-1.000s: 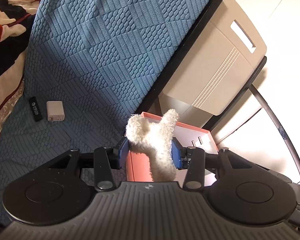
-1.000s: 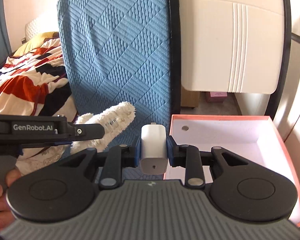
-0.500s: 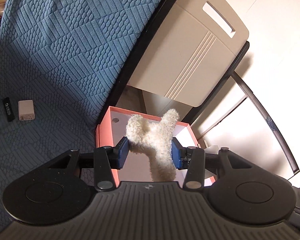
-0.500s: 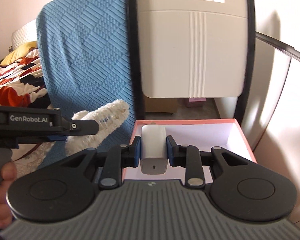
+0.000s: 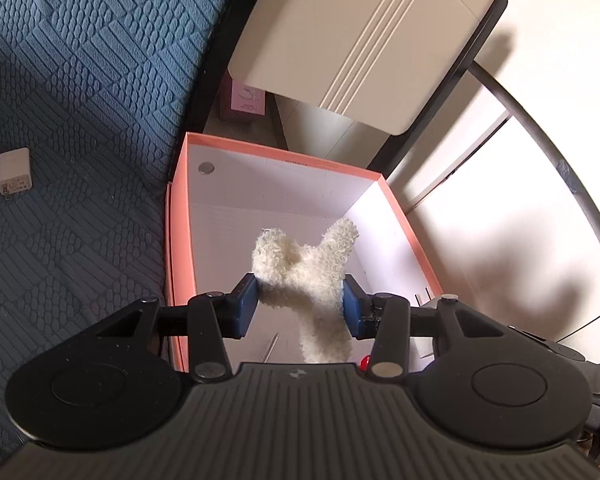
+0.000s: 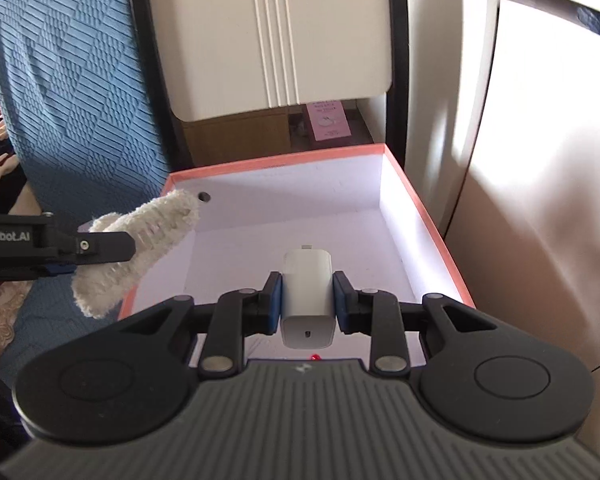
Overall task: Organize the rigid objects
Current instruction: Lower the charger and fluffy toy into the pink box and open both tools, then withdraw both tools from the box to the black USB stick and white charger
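Note:
An open box with coral-pink walls (image 5: 178, 240) (image 6: 428, 216) and a white inside stands on the floor beside the bed. My left gripper (image 5: 300, 304) is shut on a fluffy cream plush toy (image 5: 306, 268), held over the box's inside. In the right wrist view that toy (image 6: 140, 240) hangs over the box's left wall. My right gripper (image 6: 307, 300) is shut on a white charger block (image 6: 307, 292), also above the box's inside. A second white charger (image 5: 14, 171) lies on the blue bedspread (image 5: 80, 100), next to a dark item cut off at the frame edge.
A beige plastic chair back (image 5: 360, 32) (image 6: 268, 36) with a black frame stands just behind the box. A small pink carton (image 6: 327, 122) sits under it. A small red thing (image 5: 365, 361) and a thin metal pin (image 5: 271, 347) lie in the box. White wall panels stand on the right.
Both grippers have moved from over the bedspread to above the pink box and dipped lower, each still holding its object. The box now fills the middle of both views.

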### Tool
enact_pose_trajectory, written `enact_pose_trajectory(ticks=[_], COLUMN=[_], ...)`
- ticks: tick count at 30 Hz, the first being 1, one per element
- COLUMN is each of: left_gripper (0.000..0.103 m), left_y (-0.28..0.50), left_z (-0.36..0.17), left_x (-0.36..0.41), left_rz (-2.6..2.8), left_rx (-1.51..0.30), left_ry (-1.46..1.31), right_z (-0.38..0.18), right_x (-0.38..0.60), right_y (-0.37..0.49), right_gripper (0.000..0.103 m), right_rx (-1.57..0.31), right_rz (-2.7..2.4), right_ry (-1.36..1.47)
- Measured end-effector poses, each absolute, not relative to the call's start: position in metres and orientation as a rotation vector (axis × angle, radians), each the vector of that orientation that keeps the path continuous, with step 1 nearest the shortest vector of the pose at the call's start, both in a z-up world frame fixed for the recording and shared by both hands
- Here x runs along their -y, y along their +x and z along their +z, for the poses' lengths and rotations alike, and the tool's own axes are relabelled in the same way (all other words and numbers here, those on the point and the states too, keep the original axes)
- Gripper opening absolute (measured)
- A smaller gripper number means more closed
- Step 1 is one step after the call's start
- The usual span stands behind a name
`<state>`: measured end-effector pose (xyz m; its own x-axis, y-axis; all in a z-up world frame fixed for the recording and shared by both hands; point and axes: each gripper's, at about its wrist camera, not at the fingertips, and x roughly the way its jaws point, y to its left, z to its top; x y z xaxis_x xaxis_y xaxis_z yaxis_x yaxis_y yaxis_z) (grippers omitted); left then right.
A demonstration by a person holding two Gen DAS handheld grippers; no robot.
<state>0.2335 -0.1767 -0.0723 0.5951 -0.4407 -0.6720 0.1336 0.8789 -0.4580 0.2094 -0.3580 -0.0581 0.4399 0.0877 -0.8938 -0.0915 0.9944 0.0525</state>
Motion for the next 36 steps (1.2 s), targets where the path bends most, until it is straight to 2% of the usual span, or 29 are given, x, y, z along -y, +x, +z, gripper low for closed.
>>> enact_pose_trajectory(ticks=[8,15,26,36], left_gripper=[0.050,0.050,0.052,0.052], left_y=[0.238,0.238,0.230,0.206], left_z=[-0.105,-0.110,-0.092,-0.039], left_x=[0.196,0.205,0.198,0.169], left_rz=[-0.352,-0.365,-0.365,-0.332], left_rx=[-0.964,-0.984,-0.938,-0.771], left_ry=[-0.334,-0.304,-0.310,-0.315], right_z=[-0.097,-0.110,-0.092,-0.044], right_x=[0.382,0.389,0.383,0.350], right_y=[0.198,0.192,0.199,0.209], right_gripper=[0.030,0.030,0.030,0.030], right_rx=[-1.216,-1.255,-1.208,-1.075], right_rz=[0.058,0.037,0.069,0.171], right_ry=[0.020,0.020,0.037,0.033])
